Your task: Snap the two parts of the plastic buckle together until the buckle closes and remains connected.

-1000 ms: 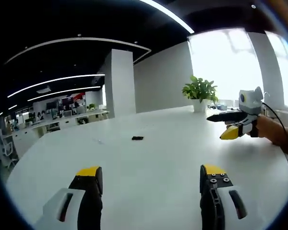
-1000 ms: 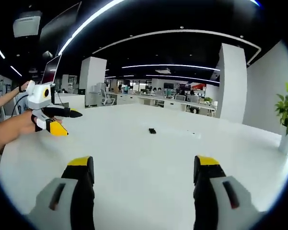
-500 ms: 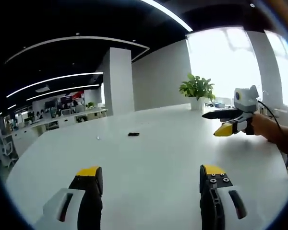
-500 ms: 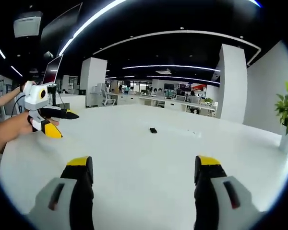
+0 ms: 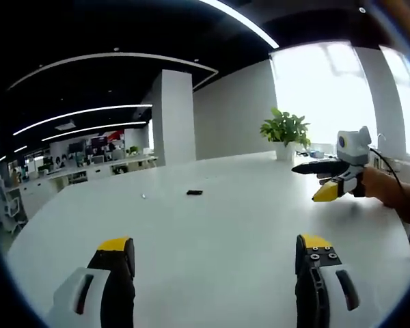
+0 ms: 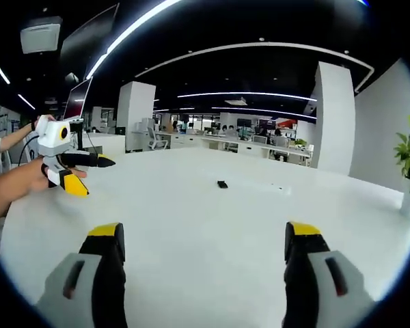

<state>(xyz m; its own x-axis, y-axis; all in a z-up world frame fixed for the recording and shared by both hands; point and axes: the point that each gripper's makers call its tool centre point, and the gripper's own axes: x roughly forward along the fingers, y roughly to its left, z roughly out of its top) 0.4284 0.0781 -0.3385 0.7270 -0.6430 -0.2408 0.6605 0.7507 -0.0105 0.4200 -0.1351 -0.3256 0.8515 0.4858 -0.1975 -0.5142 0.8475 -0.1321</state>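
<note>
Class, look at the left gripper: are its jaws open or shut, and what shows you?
Open. In the left gripper view, the left gripper has its yellow-tipped jaws standing wide apart, bare white table showing between them, nothing held.

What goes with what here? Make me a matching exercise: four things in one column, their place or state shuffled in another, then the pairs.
Things:
1. black buckle part
2. potted plant
3. left gripper
4. right gripper

Place or state:
A. far table edge, by the window
B. small, lying mid-table
C. open, its view has the plant at the right edge
D. open, its view faces the window

Pairs: 1-B, 2-A, 3-D, 4-C
</note>
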